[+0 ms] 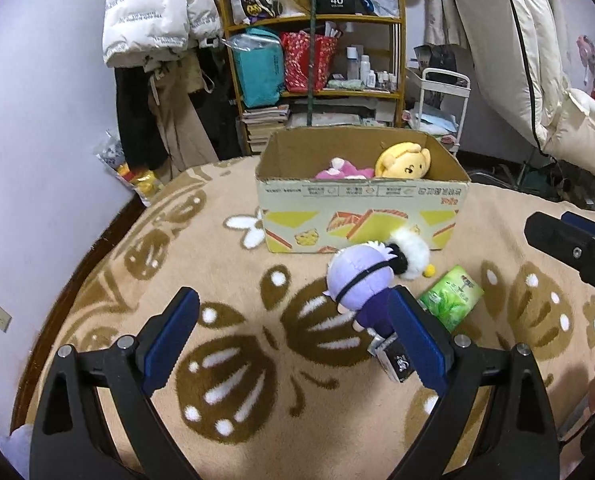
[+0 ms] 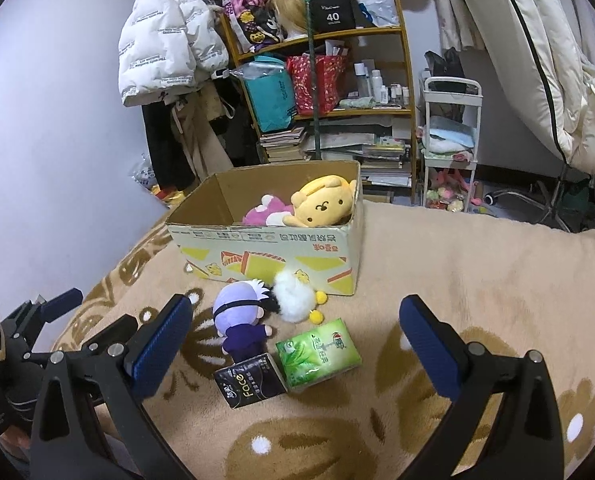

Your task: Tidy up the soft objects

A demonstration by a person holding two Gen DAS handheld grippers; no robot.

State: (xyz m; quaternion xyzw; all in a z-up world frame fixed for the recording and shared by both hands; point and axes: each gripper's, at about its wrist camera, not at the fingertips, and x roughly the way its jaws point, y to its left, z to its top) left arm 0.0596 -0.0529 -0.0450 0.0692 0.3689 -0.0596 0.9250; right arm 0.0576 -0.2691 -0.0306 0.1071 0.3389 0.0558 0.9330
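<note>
Left gripper (image 1: 293, 336): jaws wide apart, empty, low over the blanket (image 1: 97, 288).
Right gripper (image 2: 293, 340): apart too, nothing held.
Doll (image 2: 243, 320): on blanket in front of box (image 2: 265, 248), touching white fluffy toy (image 2: 293, 296); black tissue pack (image 2: 249, 380) at its feet, green pack (image 2: 317, 354) beside.
Axis: lying down, long axis feet-to-head, head pts toward box, feet toward grippers.
Box: yellow plush (image 2: 321, 204) + pink plush (image 2: 267, 212) already inside.
Risk: grab at doll's body could catch black pack too, they're touching; round head prob. slips from a shallow pinch.
</note>
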